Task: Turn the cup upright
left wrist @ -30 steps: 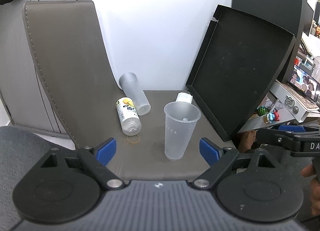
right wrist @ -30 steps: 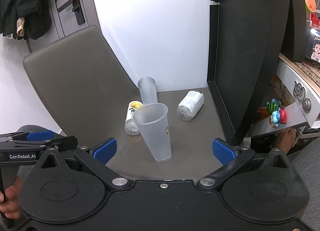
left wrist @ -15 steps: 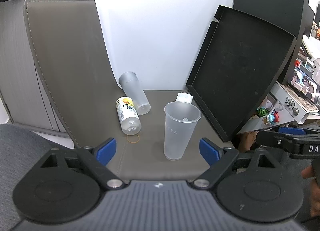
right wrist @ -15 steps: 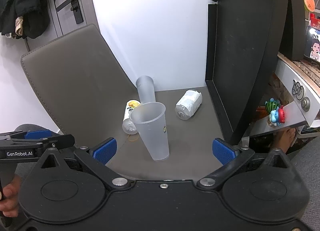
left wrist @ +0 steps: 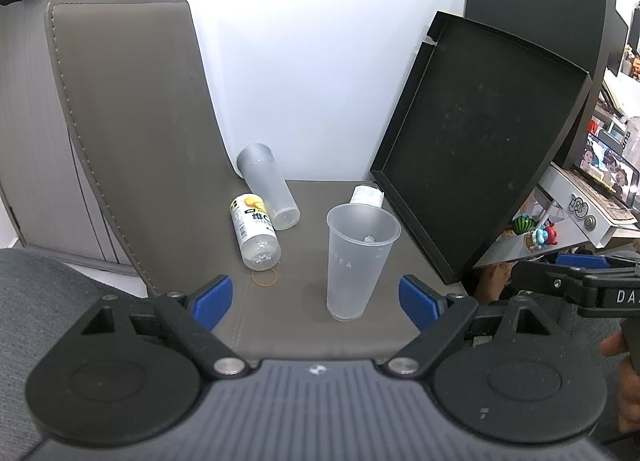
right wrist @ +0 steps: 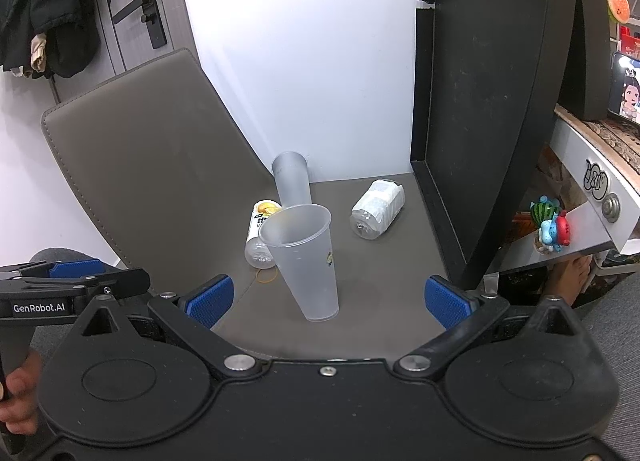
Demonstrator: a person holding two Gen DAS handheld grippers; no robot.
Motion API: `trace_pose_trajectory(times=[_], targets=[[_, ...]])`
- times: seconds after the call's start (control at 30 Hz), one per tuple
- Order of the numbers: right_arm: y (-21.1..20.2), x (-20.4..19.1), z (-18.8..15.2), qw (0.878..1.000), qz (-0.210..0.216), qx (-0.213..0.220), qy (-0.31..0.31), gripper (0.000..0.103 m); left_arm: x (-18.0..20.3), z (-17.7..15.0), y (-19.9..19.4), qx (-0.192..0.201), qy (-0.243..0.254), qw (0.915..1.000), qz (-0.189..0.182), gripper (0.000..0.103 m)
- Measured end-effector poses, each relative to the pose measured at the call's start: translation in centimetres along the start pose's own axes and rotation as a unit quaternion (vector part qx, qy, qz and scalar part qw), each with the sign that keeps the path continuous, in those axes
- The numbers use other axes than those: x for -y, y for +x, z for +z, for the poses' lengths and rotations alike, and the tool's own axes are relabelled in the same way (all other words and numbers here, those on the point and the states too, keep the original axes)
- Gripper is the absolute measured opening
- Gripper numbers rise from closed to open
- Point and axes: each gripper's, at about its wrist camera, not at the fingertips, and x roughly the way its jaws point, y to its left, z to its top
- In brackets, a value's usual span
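Note:
A clear frosted plastic cup [left wrist: 358, 261] stands upright, mouth up, near the front of the grey chair seat [left wrist: 312, 325]; it also shows in the right wrist view [right wrist: 306, 261]. A second frosted cup [left wrist: 267, 191] lies on its side at the back of the seat, also in the right wrist view [right wrist: 292, 181]. My left gripper [left wrist: 316, 299] is open and empty, held back from the seat's front edge. My right gripper [right wrist: 326, 299] is open and empty, also in front of the upright cup.
A yellow-labelled bottle [left wrist: 254, 229] lies beside the fallen cup, with a rubber band [left wrist: 264, 278] near its base. A white-wrapped bottle [right wrist: 378, 208] lies at the right back. A black tray [right wrist: 480, 121] leans against the seat's right side. The chair back [right wrist: 152, 165] rises at left.
Both grippers have drifted slightly; the view shifts a little. The cups and bottles have not moved.

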Motion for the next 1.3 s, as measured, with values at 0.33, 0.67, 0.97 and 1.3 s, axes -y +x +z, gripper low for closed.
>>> trace_pose_trajectory(times=[0.33,0.67,0.97,1.3], targets=[[0.02,0.02,0.02,1.000,-0.003,0.000,-0.001,0.103,0.06,-0.01,0.06,0.000,0.001,1.0000,0.001,0.089],[0.00,0.00,0.11,1.000,0.000,-0.001,0.001,0.103,0.08,0.07,0.09,0.001,0.001,1.0000,0.003,0.089],[0.01,0.10,0.16,1.000,-0.001,-0.002,0.000,0.103,0.05,0.08,0.18,0.001,0.000,1.0000,0.003,0.089],[-0.02,0.10,0.07,1.000,-0.001,0.001,0.000,0.103,0.13,0.06,0.33,0.002,-0.002,1.0000,0.001,0.089]])
